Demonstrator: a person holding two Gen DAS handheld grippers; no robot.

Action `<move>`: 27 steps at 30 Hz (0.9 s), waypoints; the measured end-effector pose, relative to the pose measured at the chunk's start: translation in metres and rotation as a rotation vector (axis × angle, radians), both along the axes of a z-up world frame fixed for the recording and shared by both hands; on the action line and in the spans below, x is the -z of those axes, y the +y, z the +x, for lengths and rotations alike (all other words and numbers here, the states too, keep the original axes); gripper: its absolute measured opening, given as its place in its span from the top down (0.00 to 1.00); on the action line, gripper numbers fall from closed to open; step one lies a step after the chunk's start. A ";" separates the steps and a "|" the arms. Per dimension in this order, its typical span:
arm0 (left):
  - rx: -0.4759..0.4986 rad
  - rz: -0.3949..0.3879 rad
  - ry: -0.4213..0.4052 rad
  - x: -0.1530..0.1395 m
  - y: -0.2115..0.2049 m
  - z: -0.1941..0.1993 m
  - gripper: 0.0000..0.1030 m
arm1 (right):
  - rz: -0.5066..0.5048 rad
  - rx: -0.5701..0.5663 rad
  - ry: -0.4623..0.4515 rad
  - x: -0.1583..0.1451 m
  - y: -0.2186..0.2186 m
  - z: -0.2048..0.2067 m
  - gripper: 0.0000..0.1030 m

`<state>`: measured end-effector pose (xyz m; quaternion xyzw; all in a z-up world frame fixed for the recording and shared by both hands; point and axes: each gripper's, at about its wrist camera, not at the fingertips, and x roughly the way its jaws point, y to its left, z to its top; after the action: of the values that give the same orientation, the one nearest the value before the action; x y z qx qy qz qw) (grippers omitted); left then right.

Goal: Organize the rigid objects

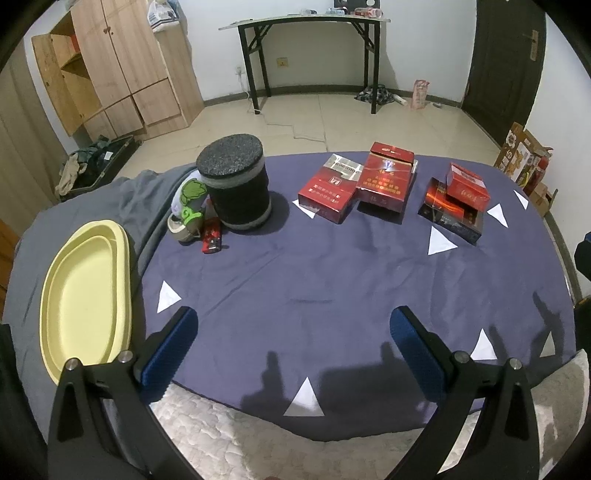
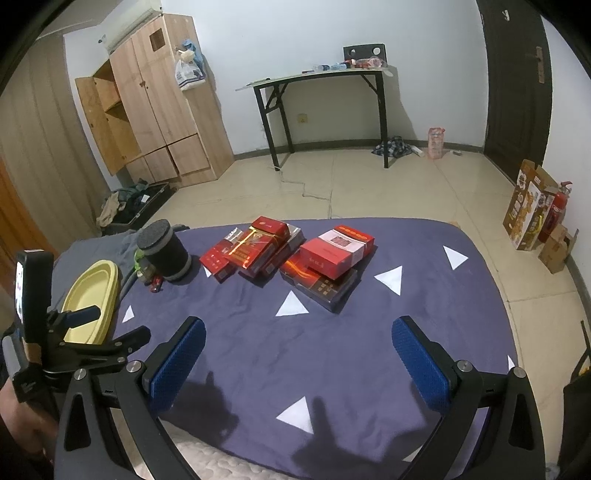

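Note:
Red cigarette cartons lie in two piles on the purple cloth: a left pile (image 1: 369, 184) (image 2: 251, 251) and a right pile (image 1: 458, 199) (image 2: 328, 266) topped by a smaller red box. A black cylinder with a grey foam lid (image 1: 234, 181) (image 2: 164, 251) stands at the left, with a green-and-white toy (image 1: 190, 201), a tape roll (image 1: 181, 229) and a small red car (image 1: 211, 238) (image 2: 157, 283) beside it. A yellow tray (image 1: 85, 295) (image 2: 92, 299) rests at the far left. My left gripper (image 1: 295, 332) hangs open near the front edge. My right gripper (image 2: 299, 343) is open too, holding nothing.
The purple cloth (image 1: 295, 273) with white triangles covers a bed over a grey blanket (image 1: 110, 206). Beyond lie a tiled floor, a wooden wardrobe (image 1: 122, 70), a black folding table (image 1: 310, 26), a dark door (image 1: 506, 55) and cardboard boxes (image 2: 532, 210) at the right wall.

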<state>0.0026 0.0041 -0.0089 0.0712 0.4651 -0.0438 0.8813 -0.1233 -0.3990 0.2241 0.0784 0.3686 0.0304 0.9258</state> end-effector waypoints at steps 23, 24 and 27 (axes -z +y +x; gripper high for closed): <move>0.027 -0.031 0.011 -0.002 -0.002 -0.002 0.00 | 0.003 -0.006 0.009 0.003 0.000 0.001 0.00; 0.024 -0.030 0.011 -0.002 -0.001 -0.002 0.00 | 0.003 -0.006 0.012 0.004 0.000 0.002 0.00; 0.022 -0.020 0.014 -0.001 -0.003 -0.002 0.00 | 0.003 -0.006 0.019 0.004 0.000 0.001 0.00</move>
<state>0.0009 0.0015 -0.0077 0.0674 0.4698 -0.0586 0.8782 -0.1221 -0.3988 0.2199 0.0790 0.3776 0.0330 0.9220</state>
